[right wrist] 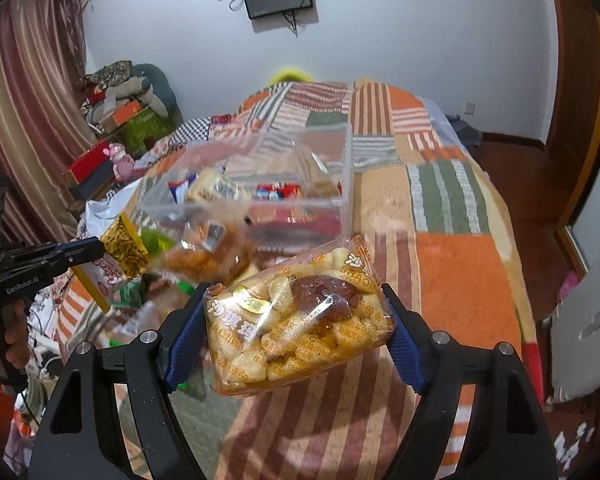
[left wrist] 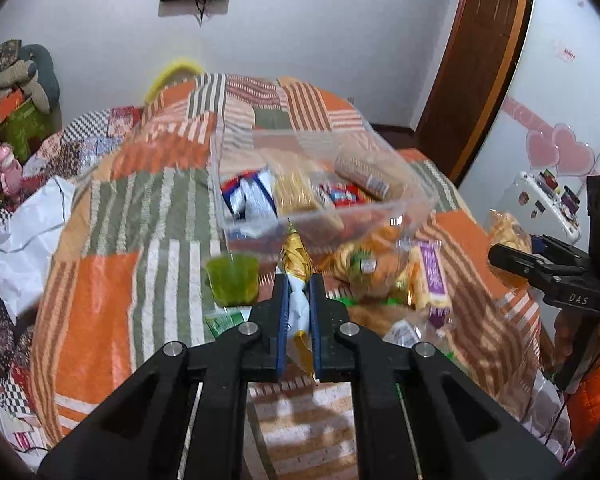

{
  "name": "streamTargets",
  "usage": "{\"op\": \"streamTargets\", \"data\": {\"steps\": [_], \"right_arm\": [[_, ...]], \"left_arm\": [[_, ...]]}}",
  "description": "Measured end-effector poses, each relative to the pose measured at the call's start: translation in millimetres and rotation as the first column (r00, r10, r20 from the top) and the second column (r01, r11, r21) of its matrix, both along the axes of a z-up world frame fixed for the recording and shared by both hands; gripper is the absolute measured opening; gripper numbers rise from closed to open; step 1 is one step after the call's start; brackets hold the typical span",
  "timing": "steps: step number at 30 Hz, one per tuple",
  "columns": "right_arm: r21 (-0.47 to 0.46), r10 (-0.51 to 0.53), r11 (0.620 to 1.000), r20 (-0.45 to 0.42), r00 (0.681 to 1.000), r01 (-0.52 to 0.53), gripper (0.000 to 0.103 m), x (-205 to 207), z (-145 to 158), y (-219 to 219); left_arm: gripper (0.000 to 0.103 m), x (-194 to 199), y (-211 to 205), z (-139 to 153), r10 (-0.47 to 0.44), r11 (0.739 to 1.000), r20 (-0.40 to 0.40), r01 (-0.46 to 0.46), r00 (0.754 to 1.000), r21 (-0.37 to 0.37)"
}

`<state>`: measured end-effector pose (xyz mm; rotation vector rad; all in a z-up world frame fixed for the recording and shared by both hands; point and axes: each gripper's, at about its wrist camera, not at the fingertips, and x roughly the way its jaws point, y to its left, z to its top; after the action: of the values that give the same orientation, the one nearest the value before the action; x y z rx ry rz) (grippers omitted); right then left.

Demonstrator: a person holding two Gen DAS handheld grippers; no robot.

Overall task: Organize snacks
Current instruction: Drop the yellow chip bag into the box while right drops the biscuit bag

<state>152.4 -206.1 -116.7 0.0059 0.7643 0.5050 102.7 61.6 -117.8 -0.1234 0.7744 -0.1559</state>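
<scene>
While several packets already lie in the clear bin, we note left hand-held gripper pinching a yellow sachet, right hand-held gripper clamping a sachima bag; loose snacks remain on the bed.

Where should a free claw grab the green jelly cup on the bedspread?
Take the green jelly cup across its side walls, coming from above on the near-left side. It seems to stand upright and alone on the bedspread, with the clear bin behind and the snack pile crowding its right. The view is blurry.
</scene>
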Motion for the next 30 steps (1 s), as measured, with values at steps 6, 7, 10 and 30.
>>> {"op": "streamTargets", "data": {"steps": [6, 7, 10, 30], "right_arm": [[0.011, 0.009, 1.0, 0.043, 0.999, -0.01, 0.077, 15.4, 11.7, 9.3], [0.014, 0.012, 1.0, 0.048, 0.999, -0.012, 0.077, 19.0, 13.6, 12.0], [0.024, 0.02, 0.999, 0.057, 0.998, -0.022, 0.077, 29.0, 17.6, 18.8], [-0.002, 0.09, 0.996, 0.041, 0.995, -0.09, 0.077, 100.6, 9.8, 76.9]], "left_arm": [[0.009, 10.4, 6.8, 24.5, 0.021, 1.0, 0.064, -0.021, 0.998, 0.004], [0.009, 13.7, 7.9, 29.5, 0.024, 1.0, 0.074, -0.024, 0.997, 0.003], [0.009, 21.7, 10.1, 36.9, 0.034, 0.999, 0.096, -0.035, 0.995, 0.012], [0.009, 102.1, 40.8, 15.3, 0.119, 0.992, 0.062, -0.115, 0.991, -0.053]]}}
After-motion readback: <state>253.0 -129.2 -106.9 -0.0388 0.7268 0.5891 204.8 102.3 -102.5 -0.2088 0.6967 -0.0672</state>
